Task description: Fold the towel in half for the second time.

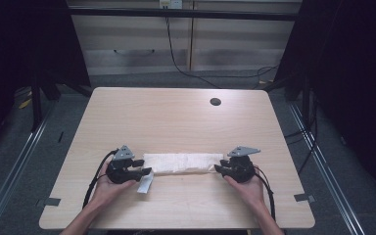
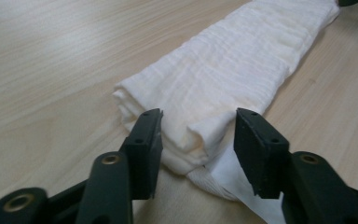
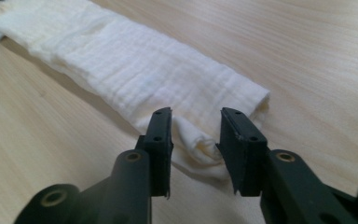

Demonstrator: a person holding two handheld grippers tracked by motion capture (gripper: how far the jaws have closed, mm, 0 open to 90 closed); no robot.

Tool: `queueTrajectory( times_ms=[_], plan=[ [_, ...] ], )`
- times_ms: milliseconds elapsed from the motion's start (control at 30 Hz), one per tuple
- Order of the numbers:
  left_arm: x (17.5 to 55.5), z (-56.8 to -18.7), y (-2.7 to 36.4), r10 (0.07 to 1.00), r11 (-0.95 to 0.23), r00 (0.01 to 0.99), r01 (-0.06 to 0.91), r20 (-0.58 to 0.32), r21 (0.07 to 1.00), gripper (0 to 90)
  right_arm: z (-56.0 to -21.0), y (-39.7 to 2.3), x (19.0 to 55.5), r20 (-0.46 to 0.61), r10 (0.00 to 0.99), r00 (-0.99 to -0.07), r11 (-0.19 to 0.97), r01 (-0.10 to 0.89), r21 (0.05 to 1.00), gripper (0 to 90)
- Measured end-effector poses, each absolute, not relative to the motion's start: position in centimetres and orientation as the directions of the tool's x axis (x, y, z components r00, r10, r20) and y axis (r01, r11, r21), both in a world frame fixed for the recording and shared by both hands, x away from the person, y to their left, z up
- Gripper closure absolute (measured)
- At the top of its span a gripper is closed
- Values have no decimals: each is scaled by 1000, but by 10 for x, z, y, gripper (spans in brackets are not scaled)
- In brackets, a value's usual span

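Both tongs stand with jaws parted, one at each end of a folded white cloth (image 1: pixel 178 162) lying along the near part of the table (image 1: pixel 176 117); the left gripper (image 2: pixel 198 140) straddles its left end, the right gripper (image 3: pixel 196 135) its right end, neither yet clamping; the cloth looks light, soft and limp, likely to sag and unfold, so the thick layered corners seem the best hold.

White crinkle-textured cloth (image 1: pixel 181 162), pale wood-grain table (image 1: pixel 176 117), black left gripper (image 2: pixel 198 140), black right gripper (image 3: pixel 196 135)
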State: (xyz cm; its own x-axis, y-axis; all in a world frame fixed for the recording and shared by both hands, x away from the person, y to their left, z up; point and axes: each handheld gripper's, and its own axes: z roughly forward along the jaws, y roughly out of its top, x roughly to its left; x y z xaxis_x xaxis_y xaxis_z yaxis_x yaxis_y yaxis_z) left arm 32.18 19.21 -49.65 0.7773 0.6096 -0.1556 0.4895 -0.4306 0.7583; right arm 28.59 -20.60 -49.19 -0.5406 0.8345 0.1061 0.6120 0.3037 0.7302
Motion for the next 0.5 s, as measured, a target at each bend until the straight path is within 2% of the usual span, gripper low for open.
queueTrajectory(
  times_ms=[233, 367, 400, 467, 500],
  plan=[
    [314, -483, 207, 602, -415, 779, 494, -176, 764, 402, -477, -220, 275, 152, 824, -547, 246, 585, 773, 475],
    [305, -469, 219, 593, -346, 779, 472, -200, 811, 474, -475, -226, 269, 168, 820, -547, 231, 585, 777, 423],
    [301, -466, 221, 594, -345, 782, 460, -189, 818, 477, -473, -228, 267, 174, 821, -544, 223, 585, 780, 415],
    [297, -463, 225, 567, -362, 805, 437, -177, 824, 550, -468, -233, 263, 187, 821, -539, 199, 577, 792, 403],
    [294, -462, 227, 573, -361, 802, 432, -169, 826, 548, -467, -236, 261, 191, 820, -540, 193, 575, 795, 401]
  ],
)
